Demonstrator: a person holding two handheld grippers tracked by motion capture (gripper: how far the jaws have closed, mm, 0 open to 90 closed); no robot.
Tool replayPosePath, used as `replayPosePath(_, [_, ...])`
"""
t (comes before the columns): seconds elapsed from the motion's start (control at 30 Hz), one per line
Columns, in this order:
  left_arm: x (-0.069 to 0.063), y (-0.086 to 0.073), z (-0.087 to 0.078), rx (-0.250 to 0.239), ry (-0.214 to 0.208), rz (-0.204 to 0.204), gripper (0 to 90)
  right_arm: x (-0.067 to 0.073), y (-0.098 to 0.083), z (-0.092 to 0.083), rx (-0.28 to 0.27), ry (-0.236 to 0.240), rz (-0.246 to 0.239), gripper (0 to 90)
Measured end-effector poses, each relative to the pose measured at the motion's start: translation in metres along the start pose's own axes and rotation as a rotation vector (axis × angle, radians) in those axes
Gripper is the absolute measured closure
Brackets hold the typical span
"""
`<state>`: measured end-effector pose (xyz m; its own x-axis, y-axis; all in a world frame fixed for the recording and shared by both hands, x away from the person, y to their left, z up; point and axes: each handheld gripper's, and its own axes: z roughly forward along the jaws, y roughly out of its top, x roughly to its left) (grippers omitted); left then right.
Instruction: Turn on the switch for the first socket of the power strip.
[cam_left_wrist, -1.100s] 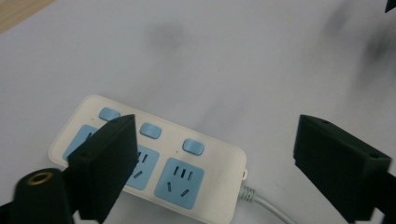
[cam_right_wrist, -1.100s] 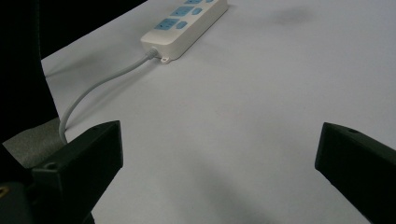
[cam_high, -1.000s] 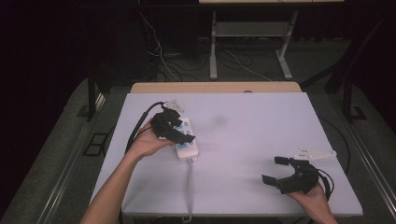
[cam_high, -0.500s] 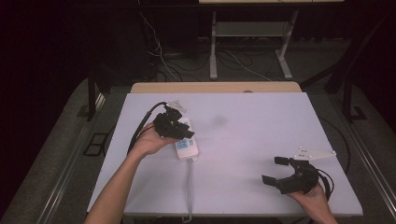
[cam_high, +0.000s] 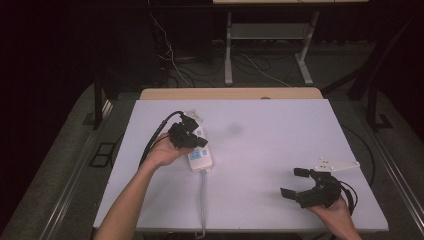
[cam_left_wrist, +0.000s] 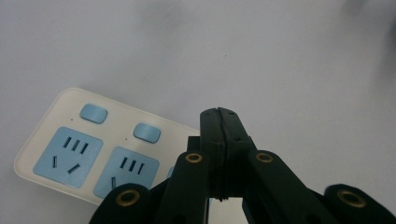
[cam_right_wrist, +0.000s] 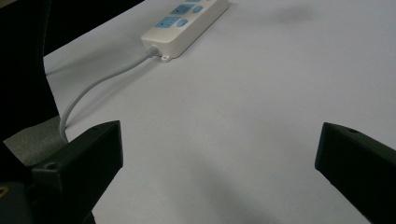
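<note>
A white power strip (cam_high: 201, 158) with blue sockets lies left of centre on the white table (cam_high: 270, 135), and its cable (cam_high: 202, 200) runs toward the front edge. My left gripper (cam_high: 196, 142) is right over the strip's far half. In the left gripper view its jaws (cam_left_wrist: 219, 116) are pressed together with nothing between them, and the strip (cam_left_wrist: 79, 154) lies just beyond and to their left. My right gripper (cam_high: 293, 182) is held near the front right corner, jaws wide apart and empty. In the right gripper view (cam_right_wrist: 219, 149) it faces the strip (cam_right_wrist: 187, 21) and its cable (cam_right_wrist: 93, 86).
A tan board (cam_high: 230, 93) borders the table's far edge. Beyond it are desk legs (cam_high: 229, 50) and loose cables (cam_high: 175, 60) on a dark floor. A wide stretch of bare table lies between the two grippers.
</note>
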<state>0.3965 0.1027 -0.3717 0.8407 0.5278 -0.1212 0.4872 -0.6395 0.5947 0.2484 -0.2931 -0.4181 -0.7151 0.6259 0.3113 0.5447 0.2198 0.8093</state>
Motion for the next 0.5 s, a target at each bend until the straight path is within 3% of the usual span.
replayPosePath(0.5, [0.002,-0.004,0.016,0.053,-0.005,0.004,89.1,0.0,0.0,0.0,0.003,0.002,-0.002,0.6])
